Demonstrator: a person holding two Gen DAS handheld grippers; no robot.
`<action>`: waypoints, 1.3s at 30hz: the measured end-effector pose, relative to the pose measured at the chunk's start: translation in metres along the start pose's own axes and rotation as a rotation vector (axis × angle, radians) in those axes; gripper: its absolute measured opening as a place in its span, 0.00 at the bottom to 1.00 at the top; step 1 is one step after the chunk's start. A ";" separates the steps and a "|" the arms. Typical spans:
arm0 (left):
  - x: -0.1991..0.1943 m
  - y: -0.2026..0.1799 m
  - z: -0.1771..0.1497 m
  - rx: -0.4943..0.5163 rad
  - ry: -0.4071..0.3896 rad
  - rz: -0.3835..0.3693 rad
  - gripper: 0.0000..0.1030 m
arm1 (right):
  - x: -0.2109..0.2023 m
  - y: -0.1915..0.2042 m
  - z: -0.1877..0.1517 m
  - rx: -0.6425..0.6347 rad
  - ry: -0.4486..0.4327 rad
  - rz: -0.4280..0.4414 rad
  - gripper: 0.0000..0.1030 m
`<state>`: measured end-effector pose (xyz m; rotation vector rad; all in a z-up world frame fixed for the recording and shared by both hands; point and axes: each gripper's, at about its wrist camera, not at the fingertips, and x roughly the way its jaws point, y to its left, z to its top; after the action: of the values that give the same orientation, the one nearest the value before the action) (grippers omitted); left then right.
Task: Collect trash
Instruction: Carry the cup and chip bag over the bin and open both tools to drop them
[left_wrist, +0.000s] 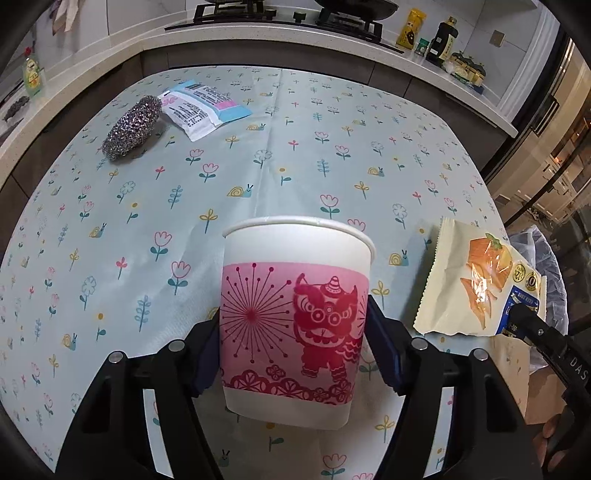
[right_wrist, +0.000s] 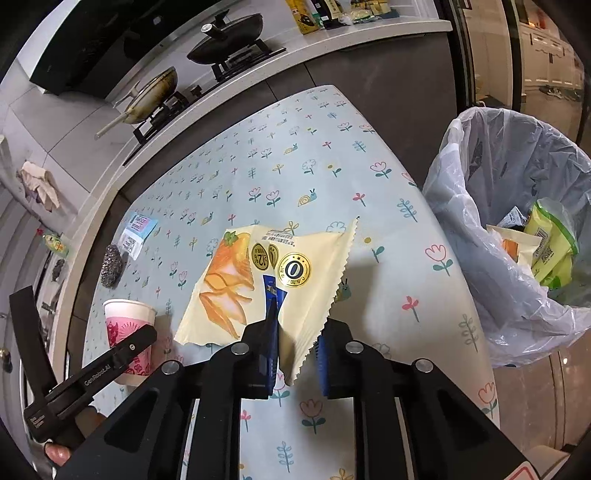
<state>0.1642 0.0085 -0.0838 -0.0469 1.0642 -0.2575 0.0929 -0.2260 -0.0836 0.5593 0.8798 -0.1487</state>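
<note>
Pinching the wrapper (right_wrist: 258, 280) by its near edge, the right gripper (right_wrist: 295, 347) is lifting it toward the bin (right_wrist: 517, 206) at frame right; the left gripper (left_wrist: 295, 354), jaws closed around the cup (left_wrist: 295, 325) at centre frame, is readying it for the same trip.

Bright, even indoor light; soft shadows on the tablecloth (left_wrist: 280, 177); sharp focus; heavy fisheye bending, dark corners.

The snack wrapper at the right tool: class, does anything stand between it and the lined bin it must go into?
Nothing visible does. The snack wrapper sits between the right tool's fingers, and only bare tablecloth separates it from the trash bin beside the table's edge. The paper cup stands on the opposite side.
</note>
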 end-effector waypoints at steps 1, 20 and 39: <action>-0.003 -0.003 0.000 0.003 -0.005 -0.007 0.63 | -0.004 0.000 0.000 -0.003 -0.009 0.005 0.15; -0.055 -0.131 0.006 0.188 -0.095 -0.148 0.63 | -0.092 -0.074 0.021 0.128 -0.202 -0.037 0.14; -0.036 -0.317 -0.016 0.477 -0.055 -0.326 0.63 | -0.153 -0.216 0.029 0.338 -0.339 -0.275 0.14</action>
<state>0.0746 -0.2893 -0.0091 0.2021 0.9149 -0.7947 -0.0595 -0.4395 -0.0387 0.6998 0.5979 -0.6334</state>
